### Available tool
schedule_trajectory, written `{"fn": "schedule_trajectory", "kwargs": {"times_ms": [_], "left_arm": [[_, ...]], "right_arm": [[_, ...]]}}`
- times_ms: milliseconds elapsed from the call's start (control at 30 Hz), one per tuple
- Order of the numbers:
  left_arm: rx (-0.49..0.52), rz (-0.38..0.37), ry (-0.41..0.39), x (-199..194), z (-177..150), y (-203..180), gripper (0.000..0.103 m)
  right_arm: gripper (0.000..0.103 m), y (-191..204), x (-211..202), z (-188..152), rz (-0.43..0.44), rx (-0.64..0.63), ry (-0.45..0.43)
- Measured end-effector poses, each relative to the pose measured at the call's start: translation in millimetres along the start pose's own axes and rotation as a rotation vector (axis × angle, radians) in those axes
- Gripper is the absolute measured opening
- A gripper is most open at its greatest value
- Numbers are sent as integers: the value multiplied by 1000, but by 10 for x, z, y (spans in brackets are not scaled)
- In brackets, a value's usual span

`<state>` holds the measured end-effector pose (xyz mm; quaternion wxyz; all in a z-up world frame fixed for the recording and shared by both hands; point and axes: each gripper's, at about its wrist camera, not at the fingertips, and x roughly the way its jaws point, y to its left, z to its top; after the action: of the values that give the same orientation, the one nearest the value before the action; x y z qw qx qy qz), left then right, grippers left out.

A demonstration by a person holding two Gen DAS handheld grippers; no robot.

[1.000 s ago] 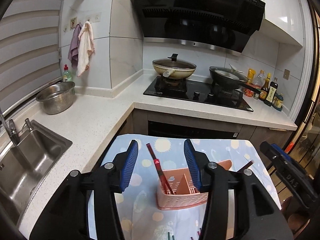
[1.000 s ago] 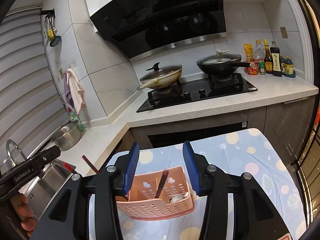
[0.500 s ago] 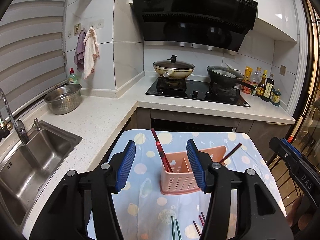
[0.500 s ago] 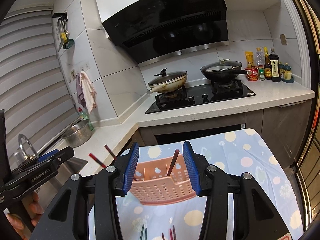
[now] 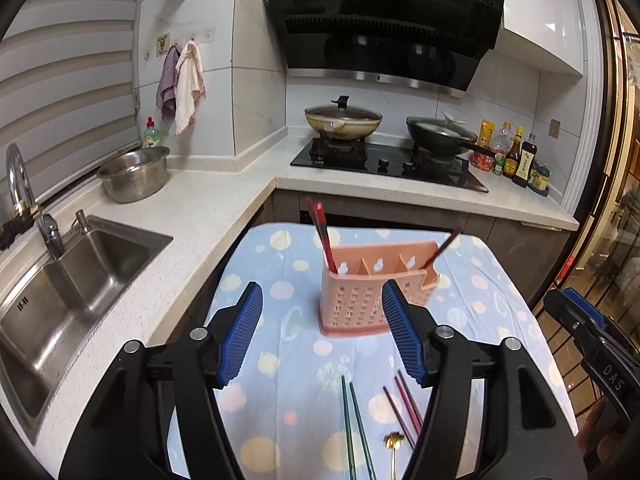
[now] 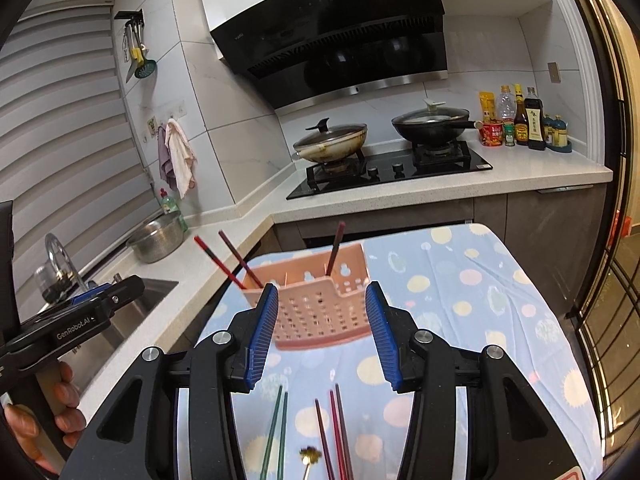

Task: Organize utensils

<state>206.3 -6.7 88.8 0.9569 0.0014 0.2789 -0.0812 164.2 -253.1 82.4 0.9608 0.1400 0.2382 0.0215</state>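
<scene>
- Utensils are split between a pink perforated caddy [image 5: 362,292] and the dotted blue cloth [image 5: 288,380] it stands on; the cloth covers a small worktop in front of the stove [image 5: 388,162].
- In the caddy's compartment nearest the sink [image 5: 60,280], a pair of red chopsticks [image 5: 320,232] leans out toward the sink side.
- In the compartment at the caddy's opposite end, one dark chopstick [image 5: 442,250] leans away from the sink.
- On the cloth, on the near side of the caddy, lie a pair of green chopsticks [image 5: 354,424], dark red chopsticks [image 5: 404,404] beside them, and the ornate end of a gold spoon [image 5: 394,440] between the two groups.
- The left gripper [image 5: 322,336] hovers on the near side of the caddy with its blue pads [image 5: 242,332] spread wide and nothing between them.
- The right gripper [image 6: 322,332] also hovers on the near side of the caddy, its jaws spread wide and empty, with the caddy framed in the gap.
- From the right wrist view, the same loose pieces lie below the caddy [image 6: 316,304]: green chopsticks [image 6: 276,432], dark red chopsticks [image 6: 336,432] and the gold spoon [image 6: 310,456].
- A steel colander bowl [image 5: 134,174] sits on the counter beyond the sink, well apart from the caddy.
</scene>
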Motion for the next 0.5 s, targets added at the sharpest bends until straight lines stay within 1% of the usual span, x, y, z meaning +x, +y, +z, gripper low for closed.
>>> {"fn": "schedule_trajectory", "kwargs": {"times_ms": [100, 267, 500], "left_arm": [[-8, -5, 36, -21, -246, 34, 59], [-15, -4, 127, 7, -716, 88, 59], [-8, 4, 268, 103, -1417, 91, 59]], "right_arm": [[45, -17, -78, -210, -11, -4, 28], [45, -102, -178, -635, -22, 16, 95], [45, -293, -184, -1299, -56, 65, 238]]}}
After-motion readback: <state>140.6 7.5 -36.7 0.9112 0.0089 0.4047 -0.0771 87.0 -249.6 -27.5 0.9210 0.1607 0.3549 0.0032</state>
